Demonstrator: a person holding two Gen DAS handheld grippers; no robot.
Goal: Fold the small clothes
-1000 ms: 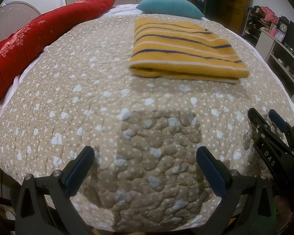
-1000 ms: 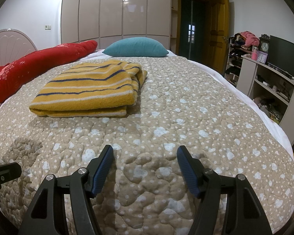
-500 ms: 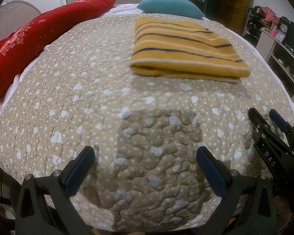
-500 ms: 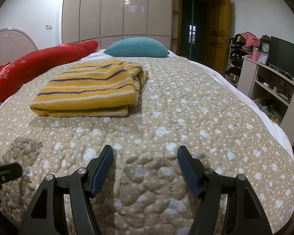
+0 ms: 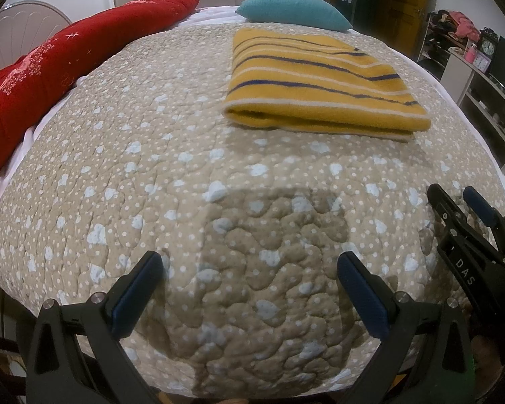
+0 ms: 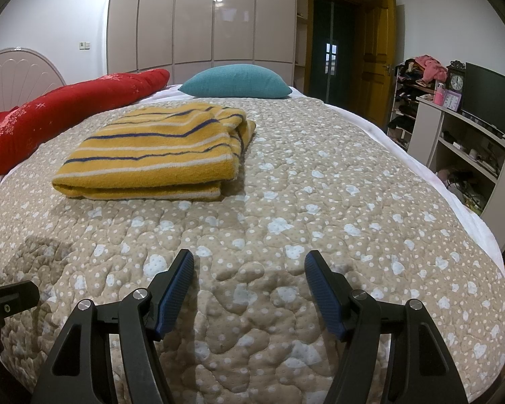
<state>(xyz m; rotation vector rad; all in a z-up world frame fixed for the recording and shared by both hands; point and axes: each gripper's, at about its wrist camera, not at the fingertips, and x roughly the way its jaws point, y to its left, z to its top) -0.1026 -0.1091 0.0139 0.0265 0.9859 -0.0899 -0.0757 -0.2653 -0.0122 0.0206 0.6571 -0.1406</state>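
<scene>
Both grippers, left gripper (image 5: 249,269) and right gripper (image 6: 249,269), gape empty above quilt (image 6: 320,202); folded garment (image 6: 158,151) apart.

Beige wardrobe wall (image 6: 198,20) ahead of fingers; yellow door (image 6: 377,57) ahead-right; shelving unit (image 6: 461,144) at right; white walls; ceiling-light glare on wardrobe.

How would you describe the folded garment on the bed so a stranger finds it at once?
Start at the beige quilted bedspread with pale spots. Short of the teal pillow lies a folded mustard-yellow knitted garment. Only it carries navy and white stripes; the long red cushion beside it is plain red.
</scene>
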